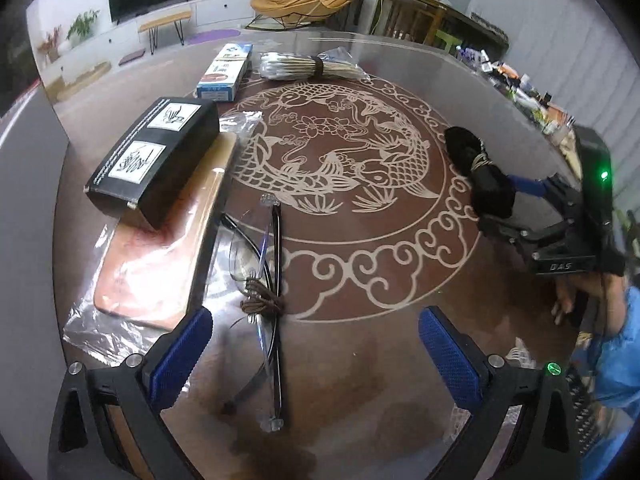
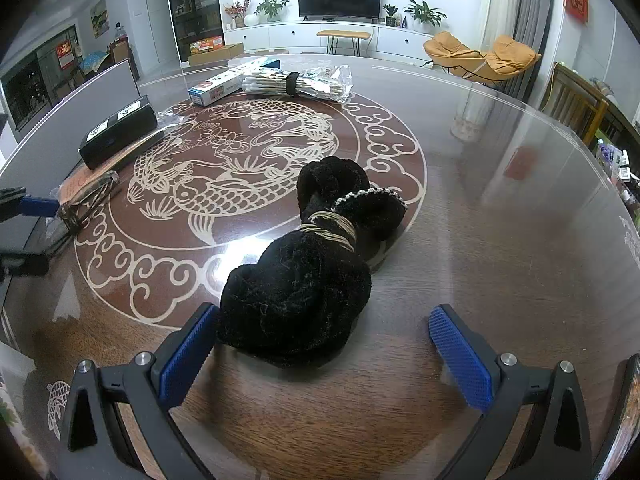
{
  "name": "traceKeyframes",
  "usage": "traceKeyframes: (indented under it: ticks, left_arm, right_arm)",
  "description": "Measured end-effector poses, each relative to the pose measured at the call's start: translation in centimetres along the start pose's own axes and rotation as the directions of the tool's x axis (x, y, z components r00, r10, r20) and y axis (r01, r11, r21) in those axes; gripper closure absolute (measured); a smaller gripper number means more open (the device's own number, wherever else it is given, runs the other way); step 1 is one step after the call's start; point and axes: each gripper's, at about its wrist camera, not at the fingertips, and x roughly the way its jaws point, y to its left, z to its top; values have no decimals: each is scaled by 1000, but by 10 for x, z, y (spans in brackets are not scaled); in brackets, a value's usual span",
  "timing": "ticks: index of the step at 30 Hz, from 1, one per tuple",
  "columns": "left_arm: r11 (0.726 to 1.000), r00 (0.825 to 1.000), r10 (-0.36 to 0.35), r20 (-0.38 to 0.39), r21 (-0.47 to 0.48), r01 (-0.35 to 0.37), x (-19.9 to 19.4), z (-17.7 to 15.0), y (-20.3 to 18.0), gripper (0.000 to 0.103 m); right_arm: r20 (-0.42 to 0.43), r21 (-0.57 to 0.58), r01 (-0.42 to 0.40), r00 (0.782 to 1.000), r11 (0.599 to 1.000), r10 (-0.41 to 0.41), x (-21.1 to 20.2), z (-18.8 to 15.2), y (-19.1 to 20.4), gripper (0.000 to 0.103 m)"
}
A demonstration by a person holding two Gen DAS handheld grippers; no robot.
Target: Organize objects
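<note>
Right wrist view: black velvet bundle (image 2: 304, 280) tied with cord, lying on the counter (image 2: 500, 240), between the spread fingers of the right tool (image 2: 324, 344) (left pad touching it). Left wrist view: tied glasses (image 1: 264, 280) between the left tool (image 1: 316, 344), fingers wide apart.

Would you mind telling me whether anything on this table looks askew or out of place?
The black box sits crookedly, half on the wrapped board and overhanging its edge. The eyeglasses are bound with brown cord, and the black velvet bundle is tied with cord too. Nothing looks spilled or broken.
</note>
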Motion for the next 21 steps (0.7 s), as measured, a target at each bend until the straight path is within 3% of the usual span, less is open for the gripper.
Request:
traceKeyframes:
  ticks: [3, 5, 6, 9, 10, 14, 17, 18, 19, 21]
  left_arm:
    - [996, 996, 88, -16, -6, -88, 12, 2, 3, 0]
    - [993, 994, 109, -8, -35, -109, 17, 0, 1, 13]
    - [989, 989, 144, 17, -33, -143, 16, -1, -3, 26]
    - [985, 983, 164, 86, -69, -159, 11, -6, -15, 74]
    - [983, 981, 168, 95, -91, -160, 10, -9, -18, 76]
    - [964, 980, 140, 140, -246, -102, -5, -37, -30, 76]
    - [949, 971, 182, 157, -288, -131, -9, -49, -40, 71]
    - [949, 969, 189, 158, -282, -139, -6, -48, -42, 56]
    - [949, 967, 207, 151, -271, -161, -2, -45, -43, 32]
    - [940, 962, 257, 95, -258, -225, 9, -36, -41, 7]
  right_arm:
    - [0, 0, 0, 1000, 1000, 0, 0, 0, 0, 0]
    - [0, 0, 0, 1000, 1000, 0, 0, 0, 0, 0]
    - [0, 0, 0, 1000, 1000, 0, 0, 0, 0, 0]
    - [0, 0, 0, 1000, 1000, 0, 0, 0, 0, 0]
    - [0, 0, 0, 1000, 1000, 0, 0, 0, 0, 0]
    - [0, 0, 0, 1000, 1000, 0, 0, 0, 0, 0]
    - [0, -1, -1, 1000, 1000, 1, 0, 0, 0, 0]
    - [0, -1, -1, 1000, 1000, 1, 0, 0, 0, 0]
    - [0, -1, -1, 1000, 1000, 1, 1, 0, 0, 0]
    - [0, -1, -1, 1000, 1000, 1, 1, 0, 0, 0]
